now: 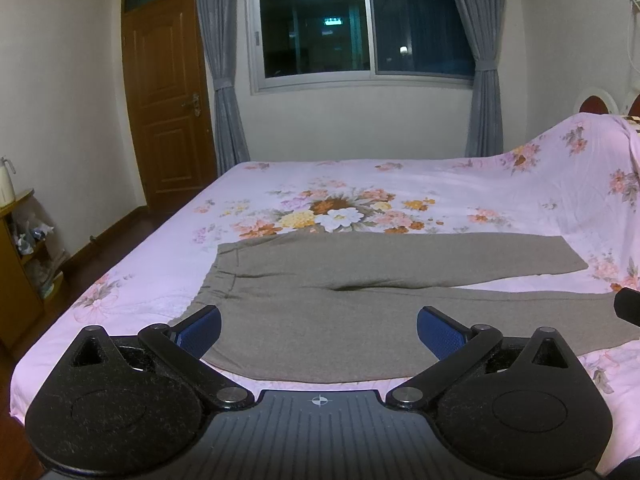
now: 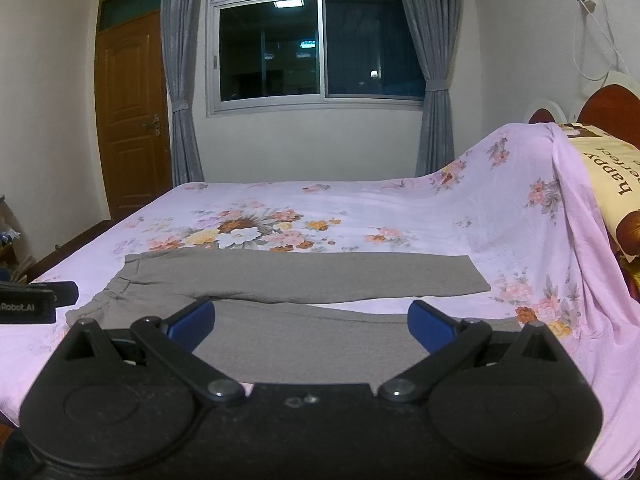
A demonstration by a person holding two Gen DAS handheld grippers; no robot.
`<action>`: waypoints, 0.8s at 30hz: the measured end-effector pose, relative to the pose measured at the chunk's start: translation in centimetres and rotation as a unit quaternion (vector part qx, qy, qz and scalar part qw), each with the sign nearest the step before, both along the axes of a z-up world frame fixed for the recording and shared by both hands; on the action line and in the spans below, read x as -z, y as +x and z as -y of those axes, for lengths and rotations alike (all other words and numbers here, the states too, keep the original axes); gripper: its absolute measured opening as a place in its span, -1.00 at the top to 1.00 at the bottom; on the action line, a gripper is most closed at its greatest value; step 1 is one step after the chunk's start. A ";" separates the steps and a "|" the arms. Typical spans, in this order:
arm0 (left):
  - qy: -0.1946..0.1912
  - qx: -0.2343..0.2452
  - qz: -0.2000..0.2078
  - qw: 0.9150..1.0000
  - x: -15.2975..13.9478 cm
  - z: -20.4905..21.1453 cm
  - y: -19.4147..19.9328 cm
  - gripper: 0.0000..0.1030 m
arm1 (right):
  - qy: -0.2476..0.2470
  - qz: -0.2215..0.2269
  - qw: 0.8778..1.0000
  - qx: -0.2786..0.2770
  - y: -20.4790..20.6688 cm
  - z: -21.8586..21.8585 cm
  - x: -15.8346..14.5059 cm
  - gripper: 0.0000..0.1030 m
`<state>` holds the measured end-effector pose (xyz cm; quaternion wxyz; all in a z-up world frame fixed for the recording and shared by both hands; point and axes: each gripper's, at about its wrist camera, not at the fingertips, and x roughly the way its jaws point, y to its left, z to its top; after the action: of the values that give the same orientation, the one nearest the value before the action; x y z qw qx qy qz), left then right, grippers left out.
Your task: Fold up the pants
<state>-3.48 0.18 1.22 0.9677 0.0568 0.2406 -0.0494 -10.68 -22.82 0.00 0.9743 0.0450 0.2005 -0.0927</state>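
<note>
Grey pants (image 1: 360,272) lie flat on the pink floral bedspread (image 1: 400,192), waistband to the left, two legs spread to the right with a gap between them. My left gripper (image 1: 319,330) is open and empty, hovering over the near leg close to the waistband. My right gripper (image 2: 311,322) is open and empty, over the near leg of the pants (image 2: 304,276) further right. The left gripper's body (image 2: 36,300) shows at the left edge of the right wrist view; the right gripper's tip (image 1: 628,306) shows at the right edge of the left wrist view.
The bedspread rises over pillows (image 2: 600,168) and a headboard (image 2: 612,104) at the right. A wooden door (image 1: 164,96) and curtained window (image 1: 360,28) stand behind the bed. A small shelf (image 1: 20,256) stands left of the bed.
</note>
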 end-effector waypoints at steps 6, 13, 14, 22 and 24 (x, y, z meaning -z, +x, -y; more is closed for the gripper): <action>0.000 -0.001 -0.001 1.000 0.2 -0.1 0.2 -1.00 | 0.001 -0.002 1.000 -0.001 0.0 -0.1 0.1 -1.00; 0.004 -0.002 -0.002 1.000 0.5 -0.3 0.4 -1.00 | 0.000 -0.002 1.000 -0.001 0.1 -0.2 0.1 -1.00; 0.004 -0.002 -0.002 1.000 0.5 -0.2 0.3 -1.00 | 0.000 -0.002 1.000 -0.001 0.1 -0.2 0.1 -1.00; 0.005 -0.005 -0.002 1.000 0.6 -0.2 0.5 -1.00 | 0.000 0.000 1.000 -0.003 0.2 -0.5 0.2 -1.00; 0.005 -0.006 -0.002 1.000 0.6 -0.2 0.6 -1.00 | 0.000 0.000 1.000 -0.005 0.3 -0.5 0.2 -1.00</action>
<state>-2.83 0.41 0.59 0.9671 0.0601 0.2434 -0.0425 -10.40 -22.27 -0.24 0.9747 0.0438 0.2011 -0.0878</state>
